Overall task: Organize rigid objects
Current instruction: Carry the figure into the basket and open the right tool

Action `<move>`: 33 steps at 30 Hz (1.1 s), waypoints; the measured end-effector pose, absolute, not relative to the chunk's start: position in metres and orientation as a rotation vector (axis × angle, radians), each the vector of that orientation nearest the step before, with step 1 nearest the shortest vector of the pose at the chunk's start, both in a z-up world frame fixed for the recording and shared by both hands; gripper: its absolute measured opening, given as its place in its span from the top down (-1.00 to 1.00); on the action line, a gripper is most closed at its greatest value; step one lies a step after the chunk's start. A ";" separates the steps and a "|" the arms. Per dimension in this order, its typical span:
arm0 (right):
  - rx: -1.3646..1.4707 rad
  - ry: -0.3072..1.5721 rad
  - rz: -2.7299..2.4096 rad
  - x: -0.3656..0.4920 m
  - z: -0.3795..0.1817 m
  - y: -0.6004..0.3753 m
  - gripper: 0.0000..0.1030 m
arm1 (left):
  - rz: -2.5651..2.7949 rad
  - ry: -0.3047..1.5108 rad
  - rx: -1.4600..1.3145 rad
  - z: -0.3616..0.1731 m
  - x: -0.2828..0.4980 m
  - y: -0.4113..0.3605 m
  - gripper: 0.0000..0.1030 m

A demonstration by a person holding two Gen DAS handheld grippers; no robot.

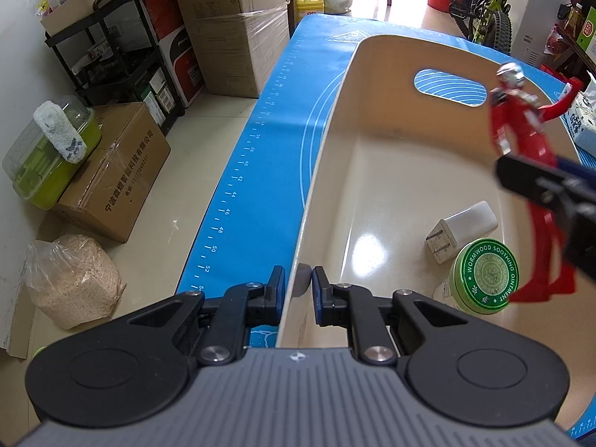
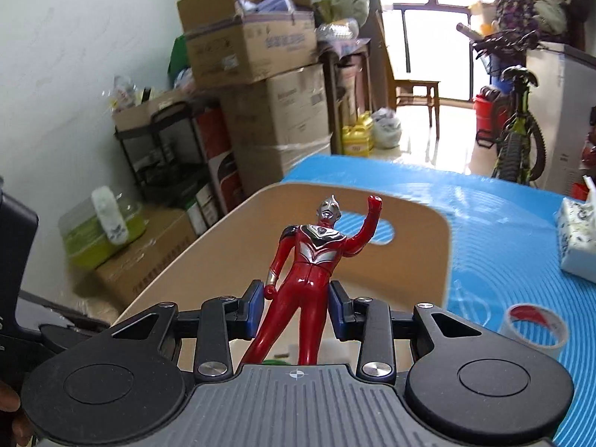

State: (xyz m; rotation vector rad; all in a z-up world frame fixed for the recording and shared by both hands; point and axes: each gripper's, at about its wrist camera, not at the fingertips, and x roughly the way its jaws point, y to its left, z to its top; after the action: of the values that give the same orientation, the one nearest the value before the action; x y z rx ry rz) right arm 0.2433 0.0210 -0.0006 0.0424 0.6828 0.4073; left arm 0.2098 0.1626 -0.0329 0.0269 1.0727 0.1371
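Observation:
A cream plastic bin (image 1: pixel 335 171) stands on the blue mat (image 1: pixel 260 156). My left gripper (image 1: pixel 298 290) is shut on the bin's near rim. In the bin lie a white charger plug (image 1: pixel 462 229) and a green ointment tin (image 1: pixel 486 275). My right gripper (image 2: pixel 296 307) is shut on a red and silver hero figure (image 2: pixel 309 260) at its hips. The left wrist view shows that figure (image 1: pixel 521 126) held over the bin's right side by the right gripper (image 1: pixel 529 178). The bin's far wall (image 2: pixel 409 246) lies ahead of it.
A tape roll (image 2: pixel 534 326) and a white tissue pack (image 2: pixel 579 238) lie on the mat right of the bin. Cardboard boxes (image 1: pixel 123 171), a black shelf (image 1: pixel 111 48) and a green container (image 1: pixel 48 160) stand on the floor to the left. A bicycle (image 2: pixel 517 130) is at the back.

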 end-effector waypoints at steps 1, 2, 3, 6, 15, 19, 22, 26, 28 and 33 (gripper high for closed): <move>0.045 0.693 0.417 0.244 -0.002 0.024 0.15 | 0.137 1.073 0.027 -0.033 0.210 0.163 0.64; 0.044 0.706 0.426 0.244 -0.005 0.026 0.15 | 0.137 1.073 0.029 -0.033 0.210 0.163 0.64; 0.038 0.722 0.436 0.244 -0.007 0.029 0.15 | 0.138 1.073 0.030 -0.033 0.210 0.163 0.64; 0.009 0.752 0.451 0.245 -0.015 0.039 0.15 | 0.138 1.073 0.031 -0.034 0.210 0.162 0.64; -0.041 0.886 0.430 0.256 -0.026 0.056 0.15 | 0.138 1.072 0.035 -0.035 0.211 0.161 0.64; -0.045 0.933 0.422 0.261 -0.030 0.058 0.06 | 0.139 1.072 0.036 -0.035 0.211 0.161 0.65; -0.036 0.924 0.417 0.257 -0.030 0.053 -0.05 | 0.139 1.073 0.035 -0.035 0.210 0.160 0.65; -0.010 0.922 0.416 0.255 -0.029 0.048 -0.26 | 0.140 1.073 0.035 -0.035 0.211 0.160 0.65; -0.007 0.919 0.418 0.254 -0.027 0.045 -0.30 | 0.140 1.074 0.034 -0.034 0.211 0.160 0.65; 0.068 0.909 0.435 0.253 -0.022 0.028 -0.33 | 0.141 1.074 0.037 -0.035 0.211 0.159 0.65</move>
State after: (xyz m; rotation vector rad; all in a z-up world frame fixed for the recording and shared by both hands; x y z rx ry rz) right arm 0.2530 0.0280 -0.0220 0.0683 0.9091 0.4349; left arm 0.2113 0.1589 -0.0345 0.0370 1.0736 0.1414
